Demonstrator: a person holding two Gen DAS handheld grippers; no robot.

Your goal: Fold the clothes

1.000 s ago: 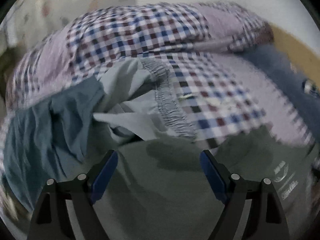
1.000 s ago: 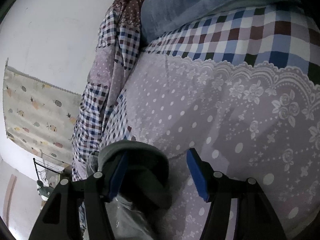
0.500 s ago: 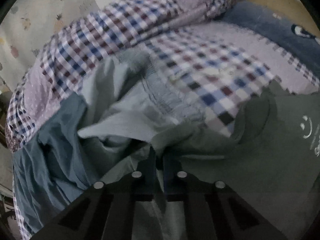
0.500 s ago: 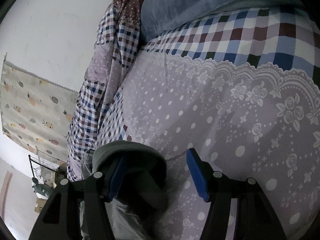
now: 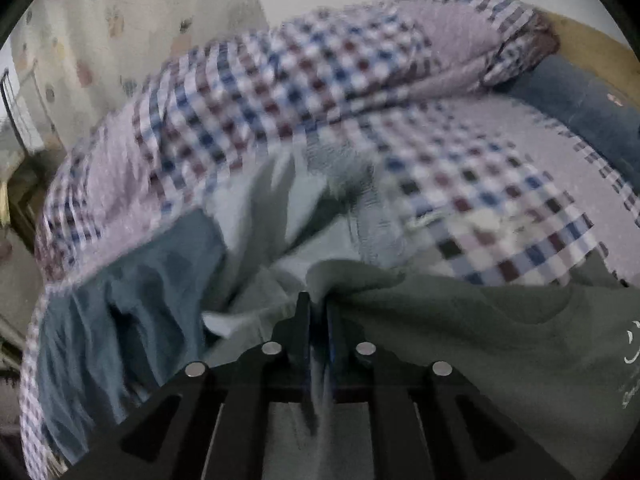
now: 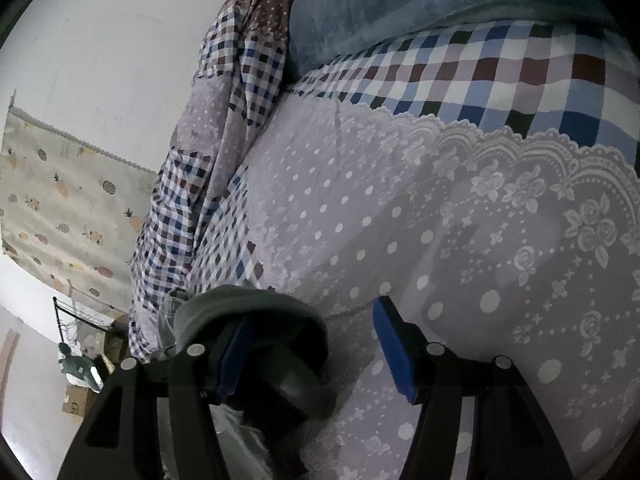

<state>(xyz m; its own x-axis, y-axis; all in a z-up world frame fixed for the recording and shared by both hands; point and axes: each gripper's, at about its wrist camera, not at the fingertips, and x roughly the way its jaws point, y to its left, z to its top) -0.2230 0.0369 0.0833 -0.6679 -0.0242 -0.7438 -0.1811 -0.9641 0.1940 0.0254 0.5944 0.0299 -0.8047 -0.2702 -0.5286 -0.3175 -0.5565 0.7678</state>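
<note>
Left hand-held gripper (image 5: 318, 312) pinches green shirt (image 5: 480, 344), stretching rightward.

White wall (image 6: 100, 60); pineapple-print cloth (image 6: 60, 208) hung on it; checked bedding (image 6: 500, 76) below.

You see a bed spread with a lilac dotted sheet (image 6: 360, 220) edged in white lace, with a checked quilt (image 5: 280, 92) bunched along the wall side. A dark blue pillow (image 6: 380, 4) lies at its head. On the white wall (image 6: 100, 60) hangs a fruit-print cloth (image 6: 60, 208), with a black wire rack (image 6: 66, 320) below it.
</note>
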